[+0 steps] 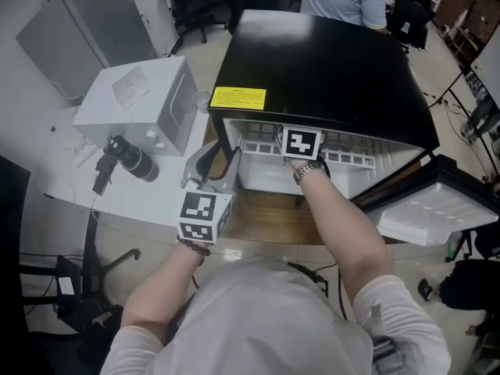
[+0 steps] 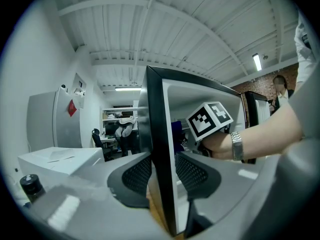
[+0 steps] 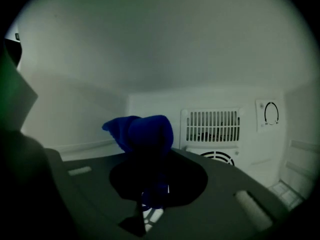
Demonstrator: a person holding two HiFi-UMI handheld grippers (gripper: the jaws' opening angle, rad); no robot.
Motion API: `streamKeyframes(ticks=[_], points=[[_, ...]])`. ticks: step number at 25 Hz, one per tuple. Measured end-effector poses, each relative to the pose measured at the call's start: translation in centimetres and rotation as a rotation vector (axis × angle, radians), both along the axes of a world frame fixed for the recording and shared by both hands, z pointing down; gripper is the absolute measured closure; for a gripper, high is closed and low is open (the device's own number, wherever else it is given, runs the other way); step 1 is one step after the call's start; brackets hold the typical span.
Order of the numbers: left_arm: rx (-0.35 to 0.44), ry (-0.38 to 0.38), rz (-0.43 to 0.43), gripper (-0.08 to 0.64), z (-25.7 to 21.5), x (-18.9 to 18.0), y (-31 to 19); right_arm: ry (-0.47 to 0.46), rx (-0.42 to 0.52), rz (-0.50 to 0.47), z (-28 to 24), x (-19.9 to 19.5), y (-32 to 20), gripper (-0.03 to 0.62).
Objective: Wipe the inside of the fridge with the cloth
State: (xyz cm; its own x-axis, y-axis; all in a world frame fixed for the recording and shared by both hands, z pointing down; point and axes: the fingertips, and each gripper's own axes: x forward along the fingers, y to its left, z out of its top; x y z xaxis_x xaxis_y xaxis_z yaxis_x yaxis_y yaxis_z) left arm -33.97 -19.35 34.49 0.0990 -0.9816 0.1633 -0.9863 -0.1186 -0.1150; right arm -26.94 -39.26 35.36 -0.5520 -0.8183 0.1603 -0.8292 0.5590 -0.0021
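The black fridge (image 1: 312,61) stands on a wooden desk (image 1: 266,213), and its door (image 1: 437,209) hangs open at the right. The left gripper (image 2: 162,174) is at the near left corner of the fridge. Its jaws are about half open and closed on the front edge of the left side wall (image 2: 156,134), with one pad on the outside and one pad on the inside.

The right gripper (image 3: 150,179) reaches into the fridge, and only its marker cube and the wrist show from the head view. Its jaws are nearly together and pinch a blue cloth (image 3: 142,134). The cloth is bunched up and rises above the jaw tips. It is inside the fridge, in front of the white back wall (image 3: 150,99), to the left of the vent grille (image 3: 212,125) and the dial (image 3: 270,114). I cannot tell if the cloth touches a wall.

A white box (image 1: 141,100) stands to the left of the fridge, near it.
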Motion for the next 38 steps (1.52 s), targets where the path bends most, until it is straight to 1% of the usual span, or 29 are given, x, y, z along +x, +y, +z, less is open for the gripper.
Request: streamKeyframes(ticks=[5, 10, 17, 21, 38], points=[[0.004, -0.003, 0.002, 0.413, -0.3, 0.8, -0.1, 0.006, -0.005, 0.033, -0.1, 2.5, -0.6, 0.548], [0.006, 0.007, -0.002, 0.413, -0.1, 0.0, 0.0, 0.012, -0.013, 0.054, 0.3, 3.2, -0.9, 0.548], [0.000, 0.004, -0.002, 0.414, 0.3, -0.1, 0.0, 0.016, 0.006, 0.047, -0.1, 4.1, -0.6, 0.548], [0.005, 0.018, -0.010, 0.413, -0.1, 0.0, 0.0, 0.018, 0.010, 0.054, -0.1, 4.7, -0.3, 0.548], [0.001, 0.020, -0.035, 0.414, 0.2, -0.1, 0.0, 0.013, 0.002, 0.120, 0.0, 10.2, -0.9, 0.549]])
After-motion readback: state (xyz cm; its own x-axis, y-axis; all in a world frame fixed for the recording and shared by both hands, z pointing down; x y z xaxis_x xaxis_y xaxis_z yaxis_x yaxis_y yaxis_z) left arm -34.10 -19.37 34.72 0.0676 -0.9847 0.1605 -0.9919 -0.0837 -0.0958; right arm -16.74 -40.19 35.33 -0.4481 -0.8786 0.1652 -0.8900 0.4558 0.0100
